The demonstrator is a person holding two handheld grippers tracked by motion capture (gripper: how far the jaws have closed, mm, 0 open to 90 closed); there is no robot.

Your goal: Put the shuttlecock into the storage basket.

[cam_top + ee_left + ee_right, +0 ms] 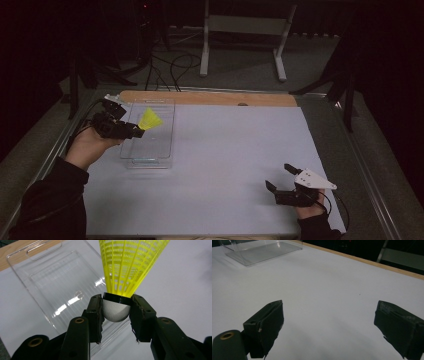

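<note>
A yellow plastic shuttlecock with a netted skirt and a rounded white cork head (pixel 115 310) was clamped between the jaws of the left gripper (pixel 116 315). The jaws pressed on either side of the white head, just below the black band that joined it to the skirt, and the skirt flared away from the gripper. In the high view the shuttlecock (pixel 149 120) was held over the clear, shallow rectangular plastic tray (pixel 165 145), skirt pointing away from the left gripper (pixel 134 131); whether it touched the tray could not be told. The person's left hand (pixel 90 147) held that gripper from the tray's left side, with a dark sleeve (pixel 50 205) behind it.

Beneath and beyond the left jaws, the tray (pixel 50 282) lay flat on the white tabletop (pixel 185 285), a slot handle cut at its far end, which overlapped a wooden strip at the table's far edge (pixel 210 97).

The right gripper (pixel 279 184) rested well apart from the tray, low on the white tabletop (pixel 235 150), topped by its grey three-cornered plate (pixel 314 180). Its jaws stood wide apart with nothing between them; in the right gripper view bare tabletop (pixel 329 295) lay between them, with the tray (pixel 262 251) far ahead and to their left.
</note>
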